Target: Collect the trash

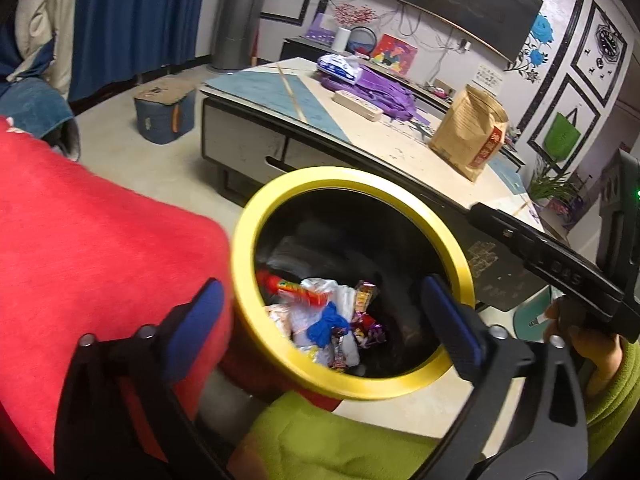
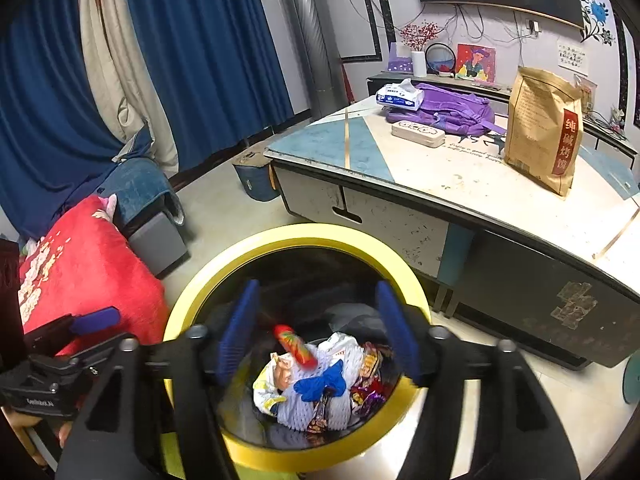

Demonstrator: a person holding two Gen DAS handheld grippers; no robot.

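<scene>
Yellow-rimmed bin [image 2: 296,236]: stands on the pale floor, beside the low table [image 2: 460,184].
Trash [image 2: 320,376]: wrappers, white foam netting and a scrap of blue (cloth, perhaps) lie at the bottom; a red wrapper [image 2: 296,346] is blurred above the heap.
Right gripper [image 2: 318,332]: over the bin's mouth, fingers spread, nothing between them.
Left gripper [image 1: 320,320]: also above the bin, fingers spread wide, empty.
Red cushion [image 2: 84,264]: just beside the bin.
Table: brown paper bag [image 2: 544,128], purple backpack [image 2: 452,108].

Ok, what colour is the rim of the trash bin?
Yellow; the bin's rim shows best in the right wrist view.
</scene>
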